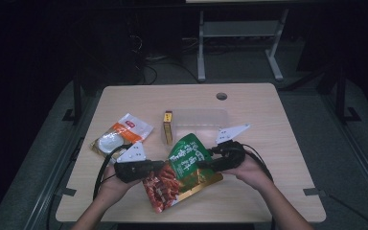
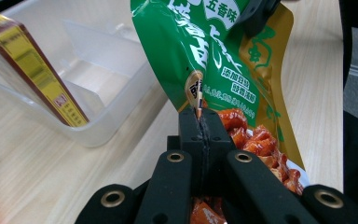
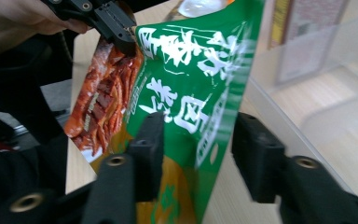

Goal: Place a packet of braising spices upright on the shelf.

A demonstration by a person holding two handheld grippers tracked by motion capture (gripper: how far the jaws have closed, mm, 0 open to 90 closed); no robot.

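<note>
A green snack pouch [image 1: 186,160] with red meat pictured on its lower part hangs just above the table between both hands. My left gripper [image 1: 165,166] is shut on the pouch's left edge; in the left gripper view its jaws [image 2: 199,122] meet flat on the seam of the pouch [image 2: 214,51]. My right gripper [image 1: 202,165] comes in from the right. In the right gripper view its jaws [image 3: 198,135] stand apart on either side of the pouch [image 3: 186,70], with a wide gap and no squeeze. The left gripper [image 3: 116,28] shows farther off there, pinching the pouch's far edge.
A clear plastic container [image 1: 199,122] stands behind the pouch, with a yellow and dark red box [image 1: 167,127] upright at its left end. An orange and white packet [image 1: 122,134] lies at the left. The table [image 1: 268,120] has a cable hole [image 1: 221,96] at the back.
</note>
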